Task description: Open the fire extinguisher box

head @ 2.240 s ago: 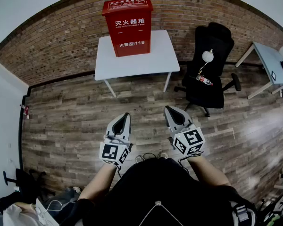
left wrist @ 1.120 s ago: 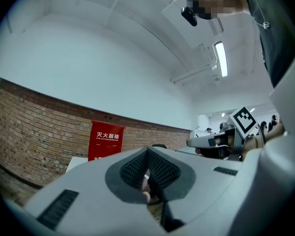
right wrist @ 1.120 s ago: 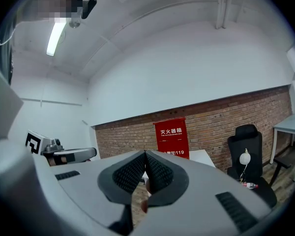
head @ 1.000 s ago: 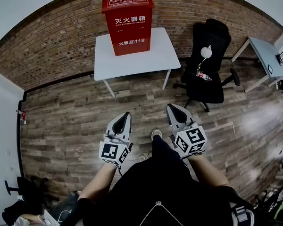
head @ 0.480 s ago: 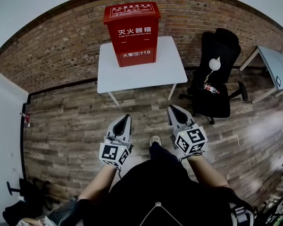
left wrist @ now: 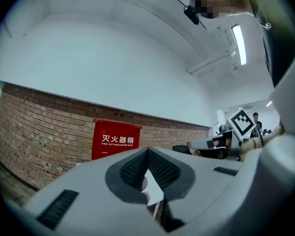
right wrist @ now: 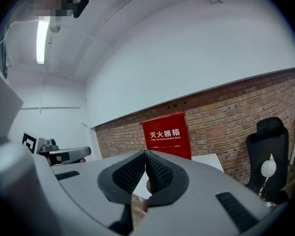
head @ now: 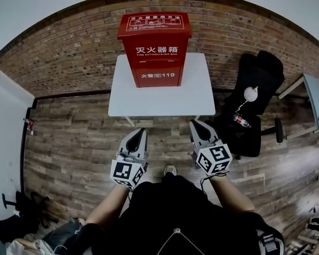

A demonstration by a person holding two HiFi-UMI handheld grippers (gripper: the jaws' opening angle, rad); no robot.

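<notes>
While the left tongs point(head: 141, 133) hung shut and empty over the plank floor point(head: 69, 142), the red fire extinguisher box point(head: 155, 49) stood upright straight ahead on the white table point(head: 199, 97). It sat against the brick wall, well apart from both tools, its long axis vertical and its labelled front facing the person. The right tongs point(head: 195, 125) were likewise closed on nothing. Neither pair looked clearly nearer, so the reach probably called for stepping forward first.

Fire extinguisher box point(left wrist: 115, 139), lower part behind left gripper point(left wrist: 147, 150) jaws
</notes>
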